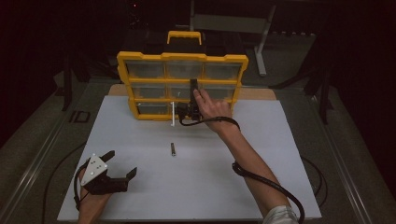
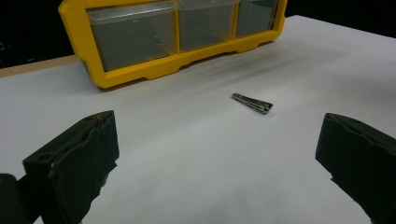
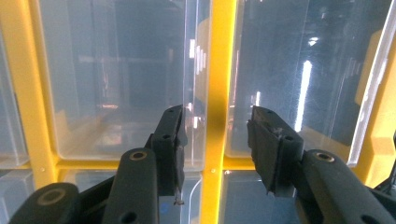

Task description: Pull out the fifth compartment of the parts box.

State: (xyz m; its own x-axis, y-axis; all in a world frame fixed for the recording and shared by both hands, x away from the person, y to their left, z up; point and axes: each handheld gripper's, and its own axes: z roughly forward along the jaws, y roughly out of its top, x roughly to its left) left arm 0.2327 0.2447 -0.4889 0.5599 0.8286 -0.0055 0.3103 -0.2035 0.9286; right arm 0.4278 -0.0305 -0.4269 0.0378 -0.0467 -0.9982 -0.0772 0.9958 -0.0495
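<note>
A yellow organizer with clear drawers stands upright at the back of the white table top. My right gripper is up against its front at the middle row. In the right gripper view the right gripper is open; a clear drawer edge and a yellow divider lie between the jaws, with a gap still showing on the right side. A small metal nail clipper lies flat mid-table. My left gripper rests open near the front left, pointing toward the clipper, nothing between its jaws.
The organizer's yellow base stands beyond the clipper. A pale upright strip shows at the organizer's bottom row. A black cable trails along the right forearm. Dark floor and a metal frame lie behind the table.
</note>
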